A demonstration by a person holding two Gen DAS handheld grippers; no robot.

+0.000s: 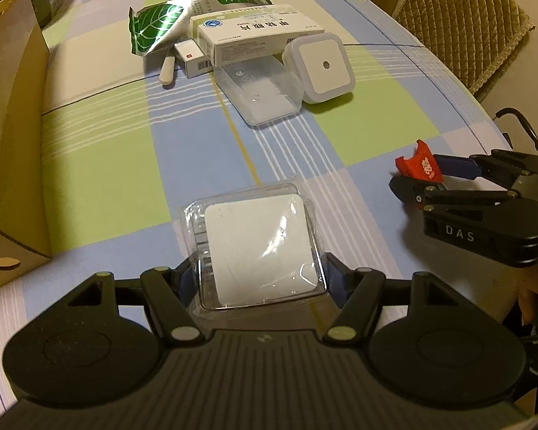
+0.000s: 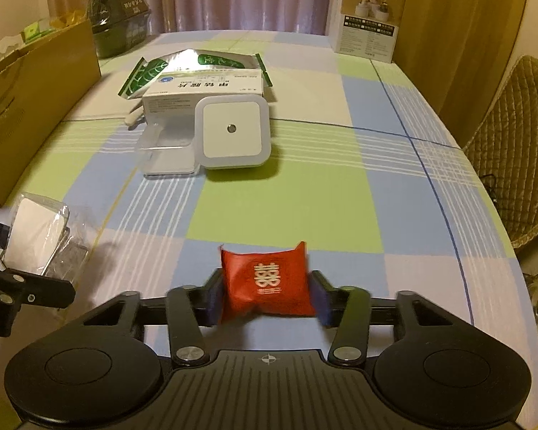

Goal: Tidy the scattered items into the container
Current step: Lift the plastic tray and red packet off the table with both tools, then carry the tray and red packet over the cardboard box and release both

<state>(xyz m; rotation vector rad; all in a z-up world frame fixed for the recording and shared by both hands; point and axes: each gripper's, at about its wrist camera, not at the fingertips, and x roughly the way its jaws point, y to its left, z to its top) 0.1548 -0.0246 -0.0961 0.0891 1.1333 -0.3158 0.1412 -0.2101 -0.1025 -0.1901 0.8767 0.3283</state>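
My left tongs [image 1: 260,272] grip a clear-packed white square [image 1: 260,247]; my right tongs [image 2: 267,297] pinch the red sachet [image 2: 267,283] (both above the checked worktop [image 2: 340,215]).

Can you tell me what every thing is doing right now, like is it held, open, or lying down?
Left hand-held gripper: shut on the clear packet.
Clear packet: held, white square inside.
Right hand-held gripper: shut on the red pouch.
Red pouch: held, sealed.
Night light: lying on the table, tilted.
Clear tray: open, empty.
Medicine box: closed, lying flat.
Green foil bag: torn open.
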